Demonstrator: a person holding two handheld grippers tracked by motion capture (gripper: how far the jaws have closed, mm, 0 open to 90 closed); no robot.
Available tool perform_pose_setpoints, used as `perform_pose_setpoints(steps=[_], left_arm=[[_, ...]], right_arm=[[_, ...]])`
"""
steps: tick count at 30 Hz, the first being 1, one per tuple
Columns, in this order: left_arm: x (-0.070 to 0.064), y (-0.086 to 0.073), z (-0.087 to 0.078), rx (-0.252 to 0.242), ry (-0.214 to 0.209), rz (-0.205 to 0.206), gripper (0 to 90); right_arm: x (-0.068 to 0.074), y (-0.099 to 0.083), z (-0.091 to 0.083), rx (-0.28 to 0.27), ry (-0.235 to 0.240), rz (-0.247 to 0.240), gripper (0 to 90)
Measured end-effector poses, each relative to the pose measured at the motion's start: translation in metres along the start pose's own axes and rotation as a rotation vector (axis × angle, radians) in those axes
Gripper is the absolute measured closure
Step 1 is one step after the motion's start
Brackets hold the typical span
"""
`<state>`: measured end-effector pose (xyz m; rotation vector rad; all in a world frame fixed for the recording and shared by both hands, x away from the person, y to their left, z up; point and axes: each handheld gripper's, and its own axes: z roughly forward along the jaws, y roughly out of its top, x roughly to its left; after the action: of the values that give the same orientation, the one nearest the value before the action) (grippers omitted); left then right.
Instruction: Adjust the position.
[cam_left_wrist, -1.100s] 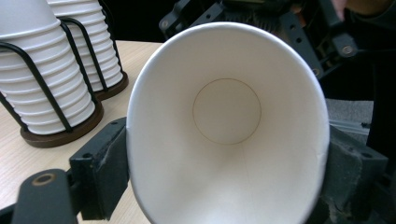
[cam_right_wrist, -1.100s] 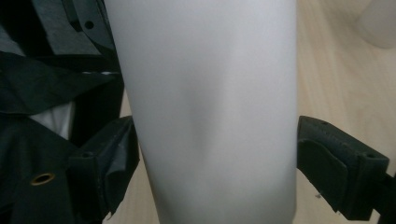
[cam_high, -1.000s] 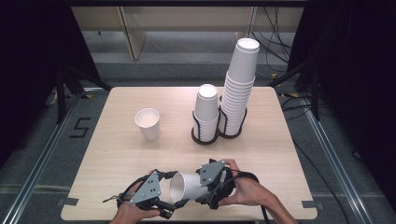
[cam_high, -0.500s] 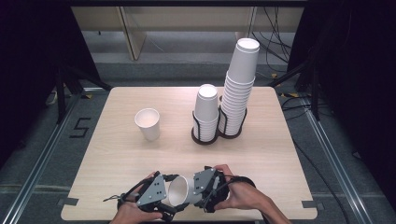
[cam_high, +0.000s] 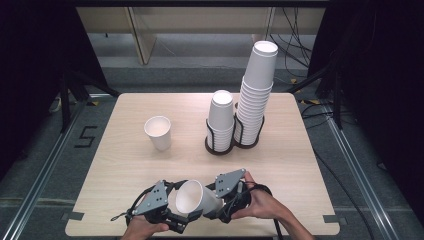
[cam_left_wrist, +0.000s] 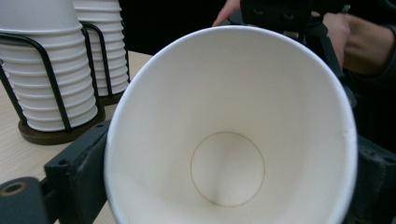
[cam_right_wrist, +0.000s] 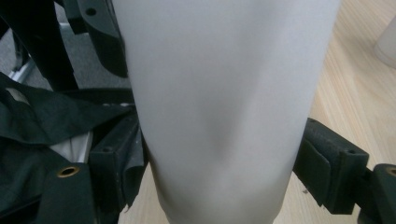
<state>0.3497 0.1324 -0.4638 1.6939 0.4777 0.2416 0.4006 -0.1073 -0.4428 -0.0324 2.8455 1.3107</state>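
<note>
A white paper cup (cam_high: 197, 197) lies on its side just above the table's front edge, mouth toward the left. My right gripper (cam_high: 214, 204) is shut on its lower body. In the right gripper view both jaws press the cup wall (cam_right_wrist: 224, 93), which is dented, with my right gripper (cam_right_wrist: 224, 172) around it. My left gripper (cam_high: 181, 206) is at the rim. In the left gripper view the open mouth of the cup (cam_left_wrist: 229, 140) faces the camera, and my left gripper (cam_left_wrist: 229, 186) has a jaw against each side of it.
A single upright cup (cam_high: 158, 131) stands at the table's left middle. A short cup stack (cam_high: 220, 120) and a tall cup stack (cam_high: 256, 95) sit in a black wire holder (cam_high: 220, 145) at the back centre, also the stacks (cam_left_wrist: 46, 70) in the left gripper view.
The two grippers have drawn closer together with the cup between them. The cup's mouth has tipped up, so more of its inside shows from above.
</note>
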Motion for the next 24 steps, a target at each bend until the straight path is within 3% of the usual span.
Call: perform_pose_setpoints(steps=[5, 6, 9, 12, 17, 18, 20, 24], left_arm=[[0.0005, 0.0001, -0.0006, -0.006, 0.013, -0.002, 6.6], [0.0011, -0.0007, 0.0009, -0.032, 0.002, -0.006, 6.6], [-0.0002, 0.0006, -0.0011, -0.02, 0.018, 0.003, 7.4], [0.0002, 0.0012, -0.001, -0.025, 0.004, 0.027, 10.3], [-0.0036, 0.0035, -0.0012, 0.023, 0.033, 0.069, 14.2], [-0.0039, 0.0027, 0.0008, 0.007, 0.03, 0.07, 14.4], [-0.0044, 0.0029, 0.0004, 0.01, 0.04, 0.074, 15.1], [-0.0037, 0.0064, -0.0038, 0.023, 0.064, 0.065, 15.3]], right_arm=[[-0.0023, -0.0011, -0.0039, -0.035, 0.007, 0.012, 24.1], [-0.0024, -0.0012, -0.0045, -0.041, 0.007, 0.017, 24.1], [-0.0028, -0.001, -0.0036, -0.049, 0.007, 0.019, 24.0], [-0.0014, -0.0006, -0.0017, -0.035, 0.0, 0.022, 23.9], [-0.001, -0.0005, 0.0021, -0.006, -0.018, 0.047, 21.5], [-0.0017, -0.0006, 0.0027, 0.0, -0.033, 0.039, 20.2], [-0.0019, -0.0019, 0.0042, 0.022, -0.049, 0.073, 15.9], [-0.0035, -0.0043, 0.0029, 0.047, -0.083, 0.09, 16.2]])
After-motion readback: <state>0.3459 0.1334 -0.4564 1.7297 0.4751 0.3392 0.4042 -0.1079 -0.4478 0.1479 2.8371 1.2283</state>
